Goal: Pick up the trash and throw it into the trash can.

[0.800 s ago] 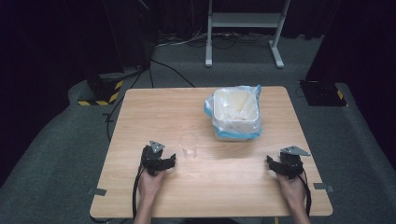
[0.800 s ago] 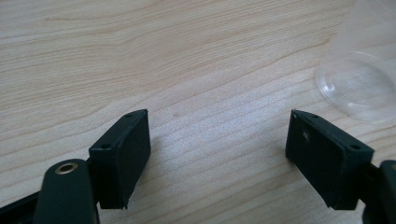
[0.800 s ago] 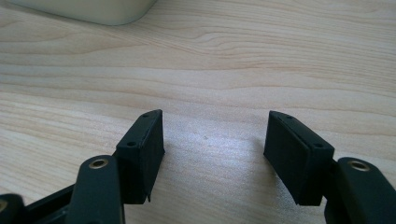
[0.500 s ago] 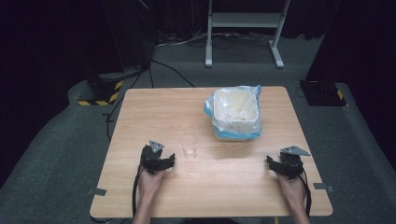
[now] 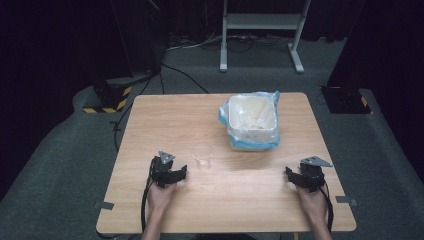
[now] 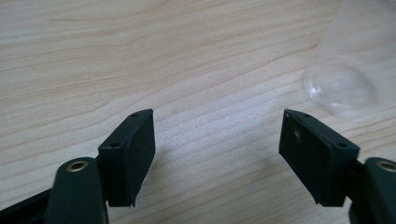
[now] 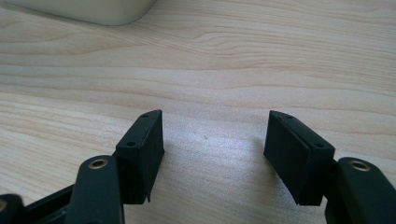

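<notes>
Surface: a light wooden table (image 5: 175,120), its grain running across, is standing on grey carpet (image 5: 60,165). Pale tape tabs (image 5: 104,205) are sticking out at its near corners.

Room: dark drapes are closing off the back and both sides. A grey metal stand (image 5: 260,22) is standing on the floor beyond the table, with black cables (image 5: 185,75) trailing over the carpet towards it. A black base with yellow-and-black hazard striping (image 5: 107,97) is sitting off the far left corner, and another dark base (image 5: 345,97) is sitting off the far right.

On the table: a white bin (image 5: 251,122) lined with a clear, blue-edged bag is sitting right of centre towards the far side. A clear plastic cup (image 5: 202,155) is standing upright near the middle, just beside the left gripper (image 5: 181,172) and apart from it.

Tools: the left gripper is resting near the front edge with its jaws spread wide, gripping nothing; in its own view bare wood is lying between them and the cup (image 6: 341,84) is showing at upper right. The right gripper (image 5: 291,175) is resting near the front right, jaws likewise wide apart and empty.

Hard to make out: the cup's rim is running off the left gripper view. The bin (image 7: 93,9) is showing as a cropped pale corner in the right gripper view. The bin's contents are unclear.
</notes>
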Demonstrator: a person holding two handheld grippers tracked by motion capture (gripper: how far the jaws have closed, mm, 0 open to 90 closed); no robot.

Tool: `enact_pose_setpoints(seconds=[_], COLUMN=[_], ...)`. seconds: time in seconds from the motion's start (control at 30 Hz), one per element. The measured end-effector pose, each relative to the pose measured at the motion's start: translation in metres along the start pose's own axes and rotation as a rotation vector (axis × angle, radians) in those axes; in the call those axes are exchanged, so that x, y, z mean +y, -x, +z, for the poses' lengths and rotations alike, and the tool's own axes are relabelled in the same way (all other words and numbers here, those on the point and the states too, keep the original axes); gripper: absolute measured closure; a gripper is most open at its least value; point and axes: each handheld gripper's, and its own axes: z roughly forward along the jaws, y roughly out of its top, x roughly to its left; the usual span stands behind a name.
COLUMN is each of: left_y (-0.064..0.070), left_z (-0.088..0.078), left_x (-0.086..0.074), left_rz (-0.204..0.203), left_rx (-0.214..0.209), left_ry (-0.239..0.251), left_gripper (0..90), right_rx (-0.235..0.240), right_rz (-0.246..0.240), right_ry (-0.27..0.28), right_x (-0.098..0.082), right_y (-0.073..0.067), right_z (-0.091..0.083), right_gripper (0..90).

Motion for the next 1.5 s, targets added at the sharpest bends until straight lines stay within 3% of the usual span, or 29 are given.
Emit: enact_pose_setpoints(seconds=[0.67,1.0,1.5], left_y=[-0.002,-0.007,-0.008], left_z=[-0.025,-0.036,-0.052], left_x=[0.003,0.005,0.022], left_rz=[-0.022,-0.044,-0.041], left_rx=[-0.04,-0.09,-0.149], left_ry=[0.073,0.1,0.142], left_gripper=[34.4,35.8,38.5], right_rx=[0.0,0.0,0.0], right_rz=[0.0,0.0,0.0], right_ry=[0.0,0.0,0.0], right_x=[0.0,0.0,0.0], right_y=[0.0,0.0,0.0], right_z=[0.0,0.0,0.0], right_gripper=[37.1,37.1,37.1])
